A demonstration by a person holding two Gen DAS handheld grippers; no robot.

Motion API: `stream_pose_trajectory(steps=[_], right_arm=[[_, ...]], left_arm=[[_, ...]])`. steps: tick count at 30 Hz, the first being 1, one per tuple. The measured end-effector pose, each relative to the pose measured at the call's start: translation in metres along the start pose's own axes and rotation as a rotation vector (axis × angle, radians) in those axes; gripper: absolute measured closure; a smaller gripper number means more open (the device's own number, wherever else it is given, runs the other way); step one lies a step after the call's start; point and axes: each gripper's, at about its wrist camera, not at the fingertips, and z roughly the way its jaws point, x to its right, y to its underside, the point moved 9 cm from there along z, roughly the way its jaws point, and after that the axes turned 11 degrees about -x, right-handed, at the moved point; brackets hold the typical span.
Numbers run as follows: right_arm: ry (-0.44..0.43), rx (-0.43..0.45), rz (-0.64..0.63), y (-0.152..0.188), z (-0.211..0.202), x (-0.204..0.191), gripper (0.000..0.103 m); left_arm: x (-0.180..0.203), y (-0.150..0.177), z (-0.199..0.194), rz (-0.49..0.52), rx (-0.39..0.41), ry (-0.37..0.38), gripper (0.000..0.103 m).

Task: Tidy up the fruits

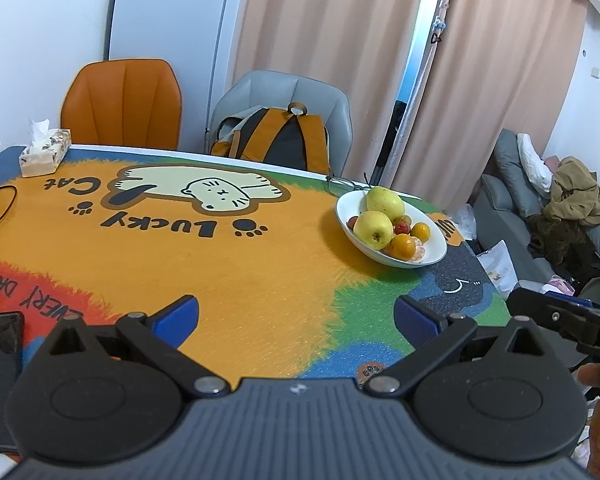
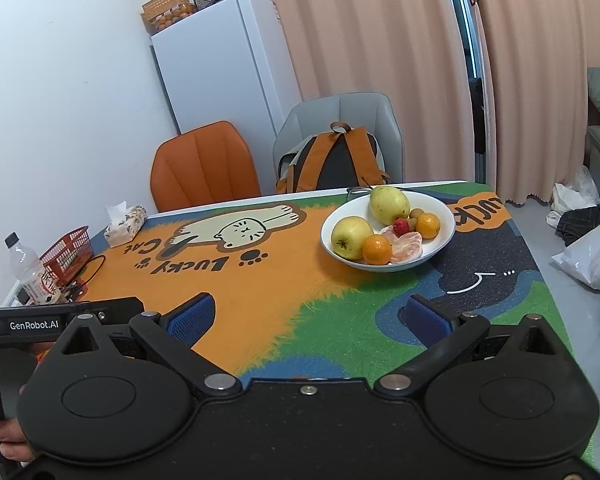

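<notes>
Left claw [image 1: 296,320], housing marked "GenRobot.AI", spread wide and empty over the table [image 2: 260,292], whose mat reads "Lucky Cat"; right of that lettering, white bowl [image 2: 444,212] holding pears, oranges, peeled segments and small fruit; right claw [image 2: 308,316] likewise wide, gripping nothing.

Left gripper [image 1: 296,320]: black linkage arms, silver pivot screws, round black hubs and blue ribbed pads [image 1: 178,318] on a ridged grey body. Right gripper [image 2: 308,318]: the same build on a black body, its blue pads [image 2: 192,320] textured. White "GenRobot.AI" lettering marks the left gripper's side.
</notes>
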Motion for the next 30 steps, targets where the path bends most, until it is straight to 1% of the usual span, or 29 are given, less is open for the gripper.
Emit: stream_pose_trajectory(steps=[30], right_arm=[[-0.004, -0.003, -0.013, 0.0024, -0.0041, -0.0031, 0.0]], left_arm=[[-0.0028, -0.0011, -0.0096, 0.006, 0.013, -0.025, 0.0]])
